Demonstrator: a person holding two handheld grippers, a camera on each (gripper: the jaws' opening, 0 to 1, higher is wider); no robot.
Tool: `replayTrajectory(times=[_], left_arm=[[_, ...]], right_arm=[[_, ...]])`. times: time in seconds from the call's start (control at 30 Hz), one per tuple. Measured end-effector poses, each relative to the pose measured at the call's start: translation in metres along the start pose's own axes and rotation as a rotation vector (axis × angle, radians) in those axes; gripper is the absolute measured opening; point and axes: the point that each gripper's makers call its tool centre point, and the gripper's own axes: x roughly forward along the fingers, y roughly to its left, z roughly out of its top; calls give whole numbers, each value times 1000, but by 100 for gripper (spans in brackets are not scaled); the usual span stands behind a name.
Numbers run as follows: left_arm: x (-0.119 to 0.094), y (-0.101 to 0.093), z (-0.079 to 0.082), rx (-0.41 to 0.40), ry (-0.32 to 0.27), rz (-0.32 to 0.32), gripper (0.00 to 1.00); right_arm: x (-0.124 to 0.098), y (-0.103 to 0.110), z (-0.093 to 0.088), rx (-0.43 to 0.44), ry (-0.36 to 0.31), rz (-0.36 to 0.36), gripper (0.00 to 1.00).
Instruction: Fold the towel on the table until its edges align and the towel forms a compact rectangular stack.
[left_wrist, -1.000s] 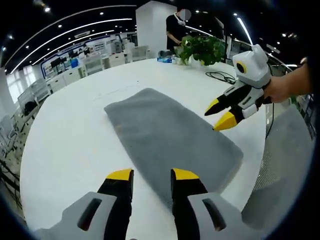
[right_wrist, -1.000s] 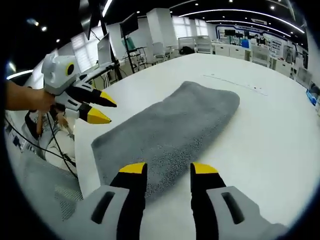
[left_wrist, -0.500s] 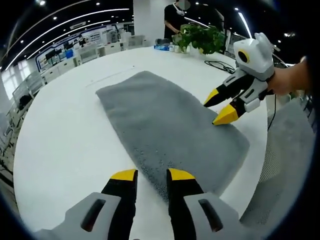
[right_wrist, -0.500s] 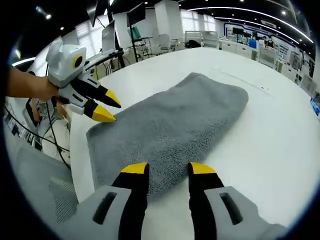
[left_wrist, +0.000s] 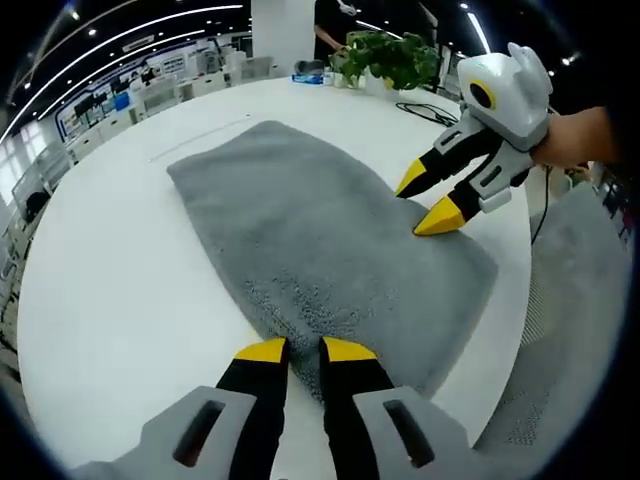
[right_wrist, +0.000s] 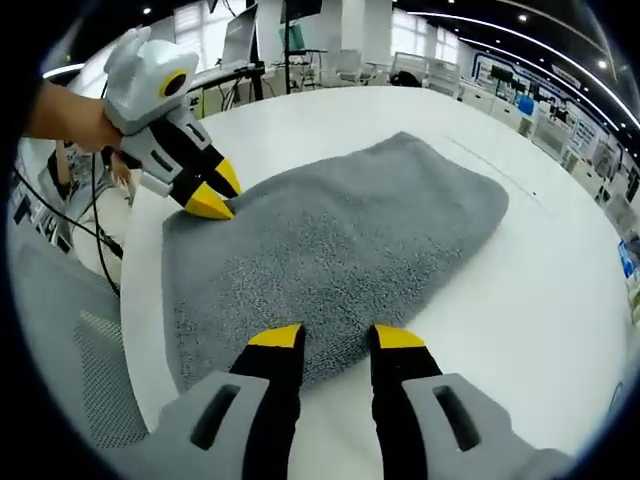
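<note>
Towel (left_wrist: 320, 240): a grey, elongated rectangle lying flat on the white surface (left_wrist: 110, 290), with one short end close to the surface's near edge. It looks thick and its long sides are rounded, so it may already be doubled once; this cannot be confirmed. Judgement: the compact stack is not yet formed, and at least one more fold along the length remains, followed by edge alignment.

Left gripper (left_wrist: 292, 348): jaws nearly together, with only a narrow gap, tips at one near corner of the towel. Whether cloth is pinched between them cannot be told.

Right gripper (right_wrist: 336, 336): jaws apart, tips at the towel's near long edge, nothing held. In the left gripper view it (left_wrist: 428, 200) sits at the other near corner, jaws spread, lower tip just above or on the cloth.

Surface: large, white, rounded at the edge, clean around the towel. A potted plant (left_wrist: 392, 60) and a dark cable (left_wrist: 425, 110) sit beyond the towel's far end. A grey mesh panel (right_wrist: 80, 370) lies beside the surface's near edge.

Room: an open office with ceiling strip lights, rows of desks and monitors beyond the towel; a person stands behind the plant.
</note>
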Motion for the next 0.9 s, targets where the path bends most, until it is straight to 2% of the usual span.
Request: replayTrajectory(times=[0.33, 0.9], left_arm=[[8, -20, 9, -6, -9, 9, 12], [30, -73, 33, 33, 5, -34, 12]], right_arm=[[-15, -4, -17, 2, -8, -1, 23], [-51, -28, -63, 19, -10, -16, 23]])
